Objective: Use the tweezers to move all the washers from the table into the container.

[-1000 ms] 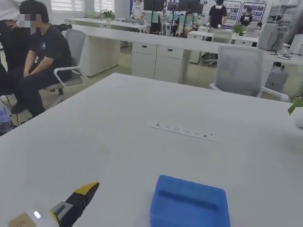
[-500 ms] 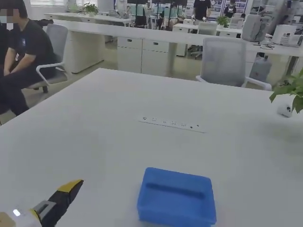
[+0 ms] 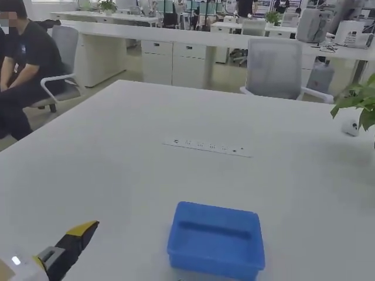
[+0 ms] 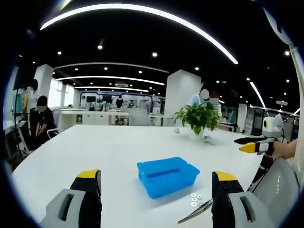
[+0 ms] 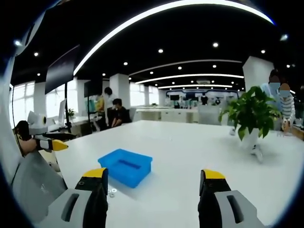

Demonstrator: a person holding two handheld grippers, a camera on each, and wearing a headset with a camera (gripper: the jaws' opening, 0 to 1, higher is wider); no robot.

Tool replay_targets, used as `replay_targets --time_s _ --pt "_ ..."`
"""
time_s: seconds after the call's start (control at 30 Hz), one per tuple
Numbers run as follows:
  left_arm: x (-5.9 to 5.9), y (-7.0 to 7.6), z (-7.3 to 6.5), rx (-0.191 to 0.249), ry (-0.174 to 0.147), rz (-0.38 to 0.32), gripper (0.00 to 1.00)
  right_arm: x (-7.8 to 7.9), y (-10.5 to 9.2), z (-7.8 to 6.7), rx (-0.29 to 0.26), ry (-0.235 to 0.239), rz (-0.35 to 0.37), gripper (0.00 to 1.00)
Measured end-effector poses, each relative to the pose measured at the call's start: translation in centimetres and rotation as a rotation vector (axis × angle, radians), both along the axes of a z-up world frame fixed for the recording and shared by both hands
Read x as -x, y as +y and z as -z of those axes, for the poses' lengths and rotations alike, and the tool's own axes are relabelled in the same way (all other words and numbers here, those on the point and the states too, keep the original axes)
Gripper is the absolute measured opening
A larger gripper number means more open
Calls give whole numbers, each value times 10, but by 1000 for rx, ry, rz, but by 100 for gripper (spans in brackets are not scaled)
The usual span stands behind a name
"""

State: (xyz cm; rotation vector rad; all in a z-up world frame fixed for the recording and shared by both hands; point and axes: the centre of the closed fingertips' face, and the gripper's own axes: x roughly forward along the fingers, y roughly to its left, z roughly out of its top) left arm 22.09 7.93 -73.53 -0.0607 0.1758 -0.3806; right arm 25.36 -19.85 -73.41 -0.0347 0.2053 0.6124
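1. Silvery washers (image 4: 195,199): a small cluster flat on the white table (image 4: 95,152), just off the near corner of the blue container (image 4: 167,175) and not in it.
2. Tweezers (image 4: 194,216) lie on the table just beside the washers, on the near side, slanting toward the left gripper's right-hand jaw. Neither gripper holds them.
3. Left gripper (image 4: 156,175): jaws wide apart, nothing between them. It is held above the table and faces the container. The washers lie ahead of it, low and toward its right-hand jaw.
4. Right gripper (image 5: 153,174): jaws spread wide, empty. In its view the washers (image 5: 112,192) lie close inside the left-hand jaw, beside the container (image 5: 126,166).
5. Each gripper view catches the other gripper off to the side, well apart from the container.
6. Head view: the container (image 3: 215,239) is low centre. One yellow-tipped jaw of a gripper (image 3: 82,231) shows at lower left; side not certain.
7. Further out: a socket strip (image 3: 208,146) set in the table, a potted plant (image 4: 199,116) and a seated person (image 3: 23,64).
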Motion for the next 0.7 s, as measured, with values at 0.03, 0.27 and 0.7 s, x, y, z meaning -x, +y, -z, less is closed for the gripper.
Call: replay_targets --time_s 0.03,0.27,0.7 --pt "0 0 0 0 -1 -1 99 0 0 0 1 1 0 77" --pt "0 -1 -2 17 -9 6 99 -1 2 7 30 24 -9 77" --pt "16 -6 23 12 202 130 77 5 3 29 128 184 -76 67"
